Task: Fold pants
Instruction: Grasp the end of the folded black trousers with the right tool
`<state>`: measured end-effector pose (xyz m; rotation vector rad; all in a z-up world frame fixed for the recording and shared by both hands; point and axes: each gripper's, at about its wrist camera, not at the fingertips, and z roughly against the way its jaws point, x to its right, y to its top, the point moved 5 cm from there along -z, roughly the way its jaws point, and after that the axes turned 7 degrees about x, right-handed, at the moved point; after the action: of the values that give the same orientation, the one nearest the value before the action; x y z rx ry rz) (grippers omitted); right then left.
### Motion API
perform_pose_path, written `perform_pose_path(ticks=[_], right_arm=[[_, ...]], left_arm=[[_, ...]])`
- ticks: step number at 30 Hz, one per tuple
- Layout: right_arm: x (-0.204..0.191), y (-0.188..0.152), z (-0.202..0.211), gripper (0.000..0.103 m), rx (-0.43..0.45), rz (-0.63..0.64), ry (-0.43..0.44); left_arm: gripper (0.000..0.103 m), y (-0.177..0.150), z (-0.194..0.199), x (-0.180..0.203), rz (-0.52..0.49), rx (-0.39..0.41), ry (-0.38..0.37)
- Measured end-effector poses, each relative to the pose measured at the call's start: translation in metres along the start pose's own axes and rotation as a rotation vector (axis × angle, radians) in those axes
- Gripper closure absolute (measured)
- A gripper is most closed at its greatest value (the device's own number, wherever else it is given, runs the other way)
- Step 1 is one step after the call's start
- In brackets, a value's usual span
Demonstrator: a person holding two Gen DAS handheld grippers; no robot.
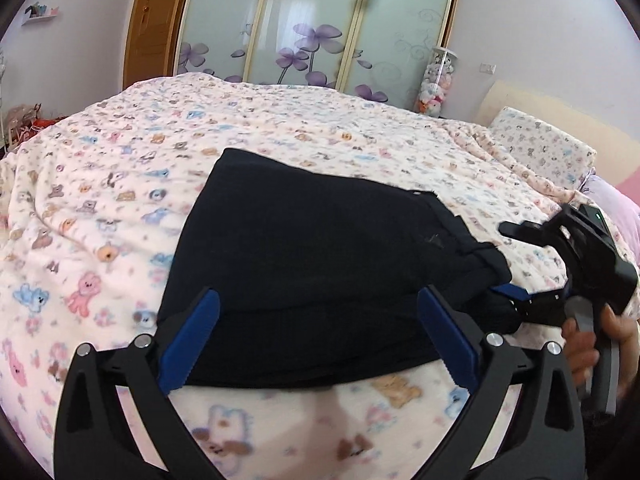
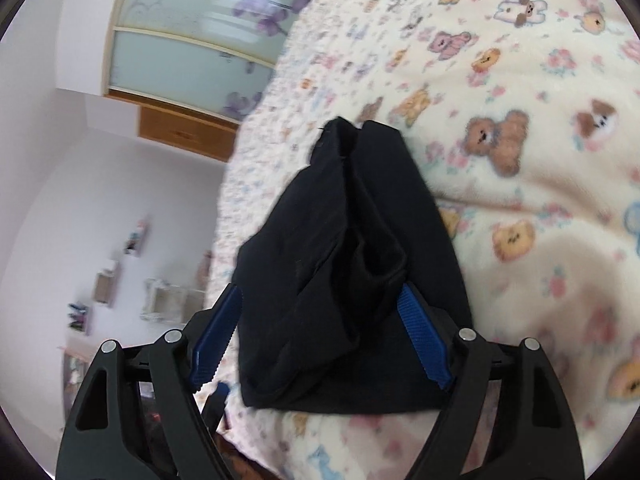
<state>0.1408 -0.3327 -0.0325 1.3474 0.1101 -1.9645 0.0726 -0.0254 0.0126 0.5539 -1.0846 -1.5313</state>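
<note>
Pants (image 1: 312,264) at frame centre are straddled by spread left gripper (image 1: 316,332); right gripper (image 2: 320,332), spread around bunched end, is best closed low before flattening.

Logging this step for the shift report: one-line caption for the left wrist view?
Open left gripper straddles folded black pants on the teddy-print blanket; right gripper at the pants' right edge.

Both wrist views look closely along their tongs at the shared black pants (image 1: 320,264) on the bed (image 1: 120,184).
</note>
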Motion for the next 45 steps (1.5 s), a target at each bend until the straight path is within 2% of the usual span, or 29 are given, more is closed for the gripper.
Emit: perform_pose_path(ticks=[1, 3, 4, 6, 9, 12, 15, 17, 19, 22, 24, 25, 27, 30, 31, 35, 38, 41, 43, 45], right_arm=[[0.001, 0.0, -0.005, 0.031, 0.001, 0.012, -0.026], [0.006, -0.002, -0.009, 0.057, -0.002, 0.012, -0.052], [0.008, -0.002, -0.01, 0.06, 0.004, 0.007, -0.046], [0.006, 0.0, -0.006, 0.074, 0.017, 0.011, -0.017], [-0.008, 0.003, 0.008, 0.08, 0.053, 0.026, 0.051], [-0.027, 0.003, 0.029, 0.081, 0.106, 0.064, 0.124], [-0.031, -0.006, 0.05, 0.081, 0.156, 0.12, 0.141], [-0.018, -0.017, 0.054, 0.081, 0.17, 0.154, 0.066], [0.014, -0.026, 0.045, 0.081, 0.13, 0.135, -0.031], [0.029, -0.024, 0.04, 0.076, 0.094, 0.054, 0.007], [0.023, -0.02, 0.041, 0.061, 0.076, 0.085, -0.02], [0.017, -0.018, 0.045, 0.057, 0.075, 0.129, -0.035], [0.01, -0.013, 0.057, 0.036, 0.123, 0.181, -0.076], [-0.001, -0.004, 0.078, 0.035, 0.234, 0.226, -0.049], [-0.008, -0.001, 0.079, 0.035, 0.232, 0.239, -0.02], [-0.044, -0.003, 0.049, 0.035, 0.126, 0.289, 0.081], [-0.064, -0.01, 0.022, 0.035, 0.064, 0.312, 0.116], [-0.073, -0.013, 0.006, 0.035, 0.031, 0.314, 0.134], [-0.072, -0.016, 0.002, 0.035, 0.025, 0.317, 0.12], [-0.059, -0.015, -0.004, 0.03, 0.016, 0.317, 0.048]], left_arm=[[0.004, -0.001, 0.002, -0.001, 0.004, 0.0, 0.001], [0.004, -0.002, 0.003, -0.007, 0.018, -0.002, 0.002], [0.004, -0.003, 0.004, -0.009, 0.026, -0.004, 0.004], [0.003, -0.002, 0.004, -0.014, 0.038, -0.003, 0.008], [0.002, -0.002, 0.007, -0.021, 0.058, 0.005, 0.019], [0.002, -0.002, 0.009, -0.027, 0.078, 0.005, 0.023], [0.002, -0.003, 0.013, -0.032, 0.082, 0.02, 0.027], [0.002, -0.004, 0.013, -0.036, 0.08, 0.025, 0.032], [0.002, -0.005, 0.011, -0.039, 0.084, 0.023, 0.039], [0.002, -0.005, 0.007, -0.041, 0.107, 0.006, 0.043], [0.002, -0.003, 0.008, -0.04, 0.102, 0.013, 0.045], [0.002, 0.0, 0.008, -0.038, 0.089, 0.023, 0.05], [0.002, 0.005, 0.01, -0.035, 0.068, 0.042, 0.054], [0.002, 0.016, 0.01, -0.03, 0.056, 0.075, 0.04], [0.002, 0.021, 0.008, -0.027, 0.055, 0.083, 0.03], [0.002, 0.039, -0.011, -0.015, 0.024, 0.094, 0.048], [0.002, 0.045, -0.034, -0.007, -0.011, 0.055, 0.097], [0.002, 0.042, -0.051, -0.003, -0.014, 0.016, 0.101], [0.002, 0.037, -0.056, -0.003, -0.012, 0.006, 0.105], [0.002, 0.029, -0.064, -0.006, -0.019, -0.022, 0.128]])
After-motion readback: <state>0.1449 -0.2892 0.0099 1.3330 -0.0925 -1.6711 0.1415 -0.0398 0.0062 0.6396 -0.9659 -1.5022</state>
